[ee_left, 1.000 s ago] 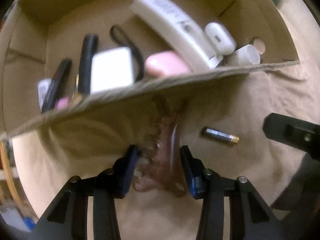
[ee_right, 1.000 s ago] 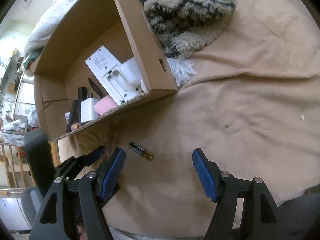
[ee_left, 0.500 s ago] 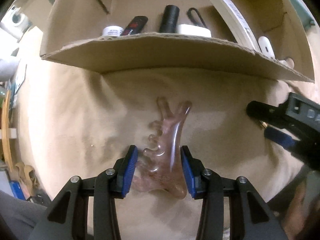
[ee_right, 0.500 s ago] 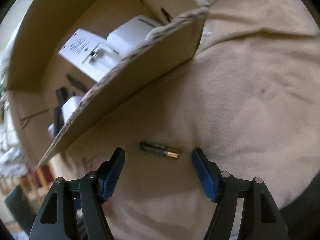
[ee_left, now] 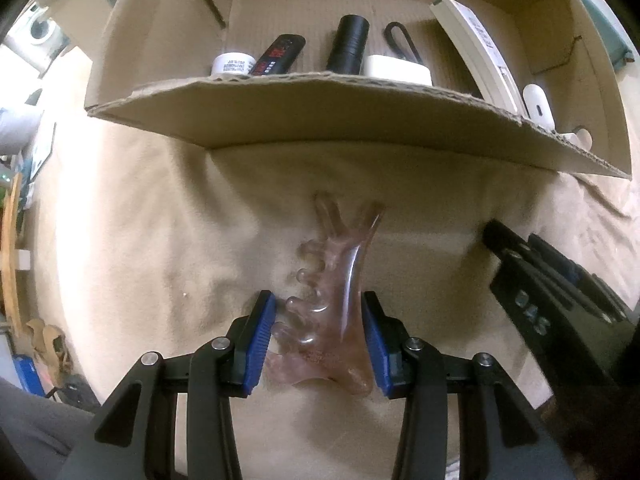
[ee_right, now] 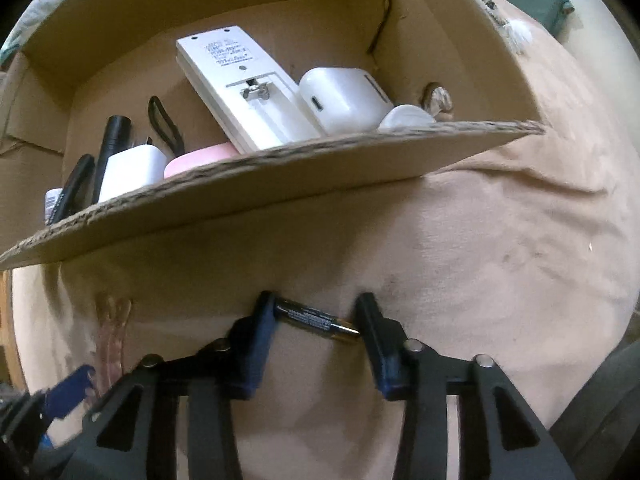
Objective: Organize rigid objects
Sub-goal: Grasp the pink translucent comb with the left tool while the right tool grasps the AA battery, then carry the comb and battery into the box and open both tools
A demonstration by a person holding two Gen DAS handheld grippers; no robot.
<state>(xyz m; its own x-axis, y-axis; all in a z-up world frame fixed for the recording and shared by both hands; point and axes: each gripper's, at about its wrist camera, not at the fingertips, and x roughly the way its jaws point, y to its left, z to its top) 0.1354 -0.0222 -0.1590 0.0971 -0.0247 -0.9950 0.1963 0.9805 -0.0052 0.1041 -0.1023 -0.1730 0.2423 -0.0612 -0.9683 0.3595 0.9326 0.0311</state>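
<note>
- Beige blanket (ee_right: 480, 260) was spread beneath an open cardboard box (ee_right: 280, 184).
- Black-and-gold cylindrical battery (ee_right: 316, 319) lay lengthwise between the closing jaws of the right gripper (ee_right: 316, 332).
- Translucent pink comb-shaped tool (ee_left: 328, 312) was clamped by the left gripper (ee_left: 318, 340).

Battery (ee_right: 316, 320) on blanket (ee_right: 500, 260) before box (ee_right: 280, 184)

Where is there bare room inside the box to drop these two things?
Free: the cardboard box floor behind the black flashlight, toward the far wall. Crowded: the near wall, lined from the white charger past the remote to the earbud case.
</note>
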